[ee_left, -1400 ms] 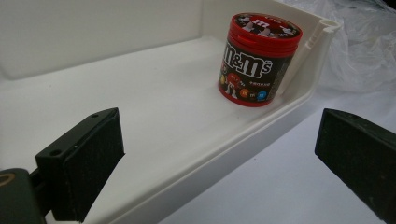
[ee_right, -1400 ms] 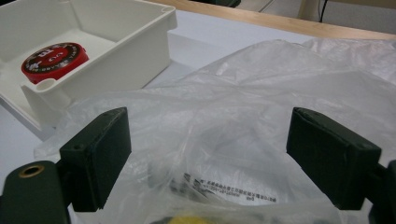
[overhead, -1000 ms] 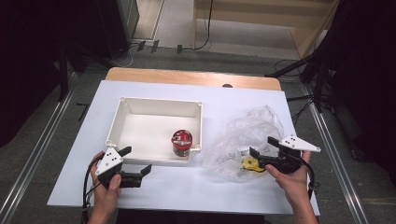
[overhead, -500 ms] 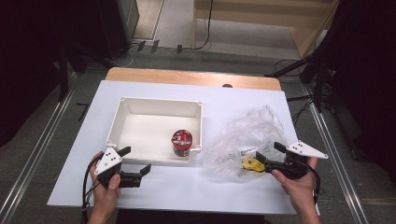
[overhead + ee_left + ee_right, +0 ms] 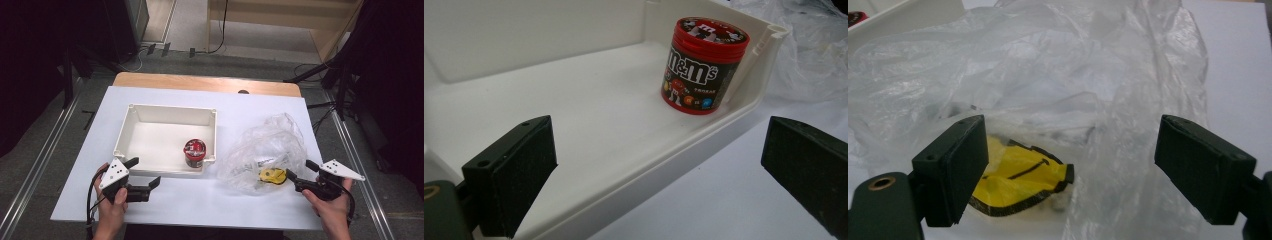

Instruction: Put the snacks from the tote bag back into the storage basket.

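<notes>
A red-lidded M&M's tub (image 5: 194,152) (image 5: 704,65) stands upright in the near right corner of a white tray (image 5: 150,114) (image 5: 574,120). My left gripper (image 5: 144,173) (image 5: 659,165) is open at the tray's near wall, empty. To the right lies a crumpled clear plastic bag (image 5: 272,140) (image 5: 1058,75) with a yellow and black item (image 5: 271,175) (image 5: 1020,182) inside, near its front edge. My right gripper (image 5: 301,170) (image 5: 1073,170) is open just right of the bag, its jaws facing the yellow item, gripping nothing.
A white sheet (image 5: 165,200) covers the table, with a wooden edge (image 5: 200,82) at the back. Metal rails (image 5: 45,150) run along both sides. Dark equipment and cables (image 5: 350,65) stand beyond the table.
My right gripper has drawn back to the right and toward the near edge, away from the bag. The left gripper has stayed put.
</notes>
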The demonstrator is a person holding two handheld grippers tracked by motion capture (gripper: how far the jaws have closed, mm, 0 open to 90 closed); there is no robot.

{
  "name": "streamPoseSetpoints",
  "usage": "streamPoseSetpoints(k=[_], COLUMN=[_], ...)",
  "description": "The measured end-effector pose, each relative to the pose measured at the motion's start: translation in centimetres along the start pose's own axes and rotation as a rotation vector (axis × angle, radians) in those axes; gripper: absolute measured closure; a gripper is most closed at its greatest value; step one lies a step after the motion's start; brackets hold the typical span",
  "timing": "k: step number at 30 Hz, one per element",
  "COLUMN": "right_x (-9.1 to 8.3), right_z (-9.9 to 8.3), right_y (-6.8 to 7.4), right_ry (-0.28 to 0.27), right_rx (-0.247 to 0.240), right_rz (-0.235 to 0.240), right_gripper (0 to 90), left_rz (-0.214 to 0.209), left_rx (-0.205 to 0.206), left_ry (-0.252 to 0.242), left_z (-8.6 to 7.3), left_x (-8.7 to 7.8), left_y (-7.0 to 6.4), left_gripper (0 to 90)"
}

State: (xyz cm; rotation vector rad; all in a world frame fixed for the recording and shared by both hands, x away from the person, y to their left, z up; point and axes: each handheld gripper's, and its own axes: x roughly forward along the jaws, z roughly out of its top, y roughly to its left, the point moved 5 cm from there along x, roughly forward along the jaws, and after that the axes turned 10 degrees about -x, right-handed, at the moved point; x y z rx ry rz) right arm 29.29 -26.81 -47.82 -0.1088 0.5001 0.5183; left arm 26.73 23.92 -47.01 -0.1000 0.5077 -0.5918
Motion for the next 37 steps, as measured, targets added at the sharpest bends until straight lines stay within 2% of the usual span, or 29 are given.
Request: streamPoseSetpoints(k=[7,10,13,20,23,27,37], right_x=[-1.0,-1.3,-1.6,-2.6,-2.9,-2.8,-2.4], right_z=[-1.5,-1.7,-1.9,-2.5,-2.9,-3.0,-3.0], right_y=[-1.1,-1.4,-1.7,-3.2,-4.0,-4.7,-4.5], right_ry=[0.002,-0.019,-0.04,-0.082,-0.1,-0.119,-0.111], right_rx=[0.03,0.046,0.059,0.098,0.122,0.15,0.159], right_rz=[-0.035,-0.028,-0.021,-0.062,-0.093,-0.108,-0.101], right_gripper=[14.2,14.4,14.5,14.5,14.5,14.5,14.5], left_rz=[0.004,0.009,0.011,0.013,0.014,0.015,0.02], left_rx=[-0.006,0.0,-0.013,-0.013,-0.015,-0.02,-0.021], left_ry=[-0.003,-0.001,0.0,0.001,0.005,0.014,0.018], left_z=[0.0,0.0,0.0,-0.1,-0.2,-0.4,-0.5], left_x=[-0.2,-0.2,-0.1,0.0,0.1,0.3,0.5], left_y=[0.2,0.3,0.5,0.5,0.6,0.5,0.6], left_gripper=[1.5,1.5,1.6,1.6,1.5,1.5,1.5])
